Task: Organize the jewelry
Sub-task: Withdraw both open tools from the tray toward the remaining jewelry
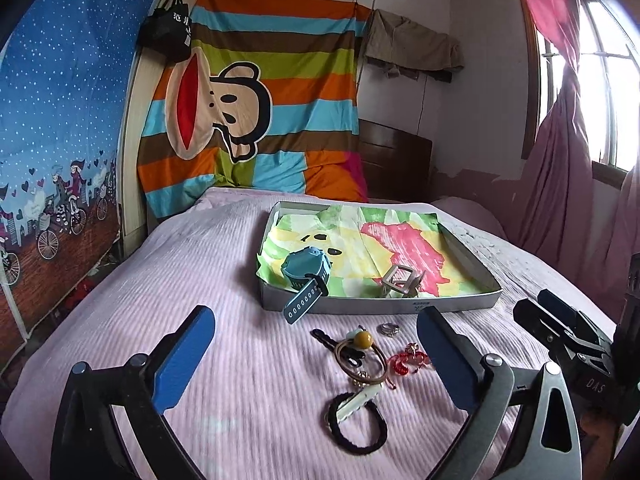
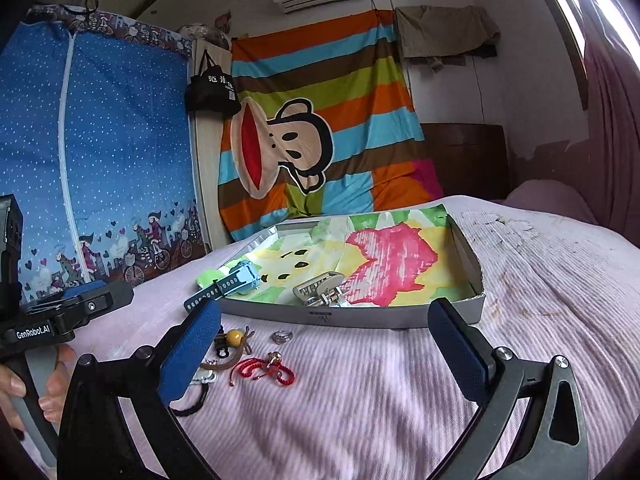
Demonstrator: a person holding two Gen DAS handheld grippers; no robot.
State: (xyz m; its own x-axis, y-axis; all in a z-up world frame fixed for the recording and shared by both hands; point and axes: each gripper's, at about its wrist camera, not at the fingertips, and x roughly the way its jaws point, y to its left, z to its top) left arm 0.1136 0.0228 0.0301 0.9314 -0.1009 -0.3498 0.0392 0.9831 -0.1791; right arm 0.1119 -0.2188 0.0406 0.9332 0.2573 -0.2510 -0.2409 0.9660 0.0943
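while both tools hang above the pink ribbed bedspread, nothing is between their pads. the left gripper has its blue fingers spread wide, holding nothing; the right gripper is spread just as wide and empty too. in the right wrist view a hand grips the other tool's handle at 9 o'clock.

the shallow box, lined with a painted paper of green, yellow and pink, lies on the bed at 12 o'clock from the left gripper. inside it, at its near left corner, sits a teal watch, its strap hanging out over the front wall. a pale grey hair claw stands inside near the middle of the front wall.

the rest of the jewelry lies loose on the bedspread, just in front of the box. a silver ring lies nearest the box wall. at its 8 o'clock is a brown hair tie with a yellow bead, touching a small black clip. a red cord bracelet lies at 5 o'clock of the ring. closest to the camera, a black hair tie lies flat with a white clip resting across its top edge.
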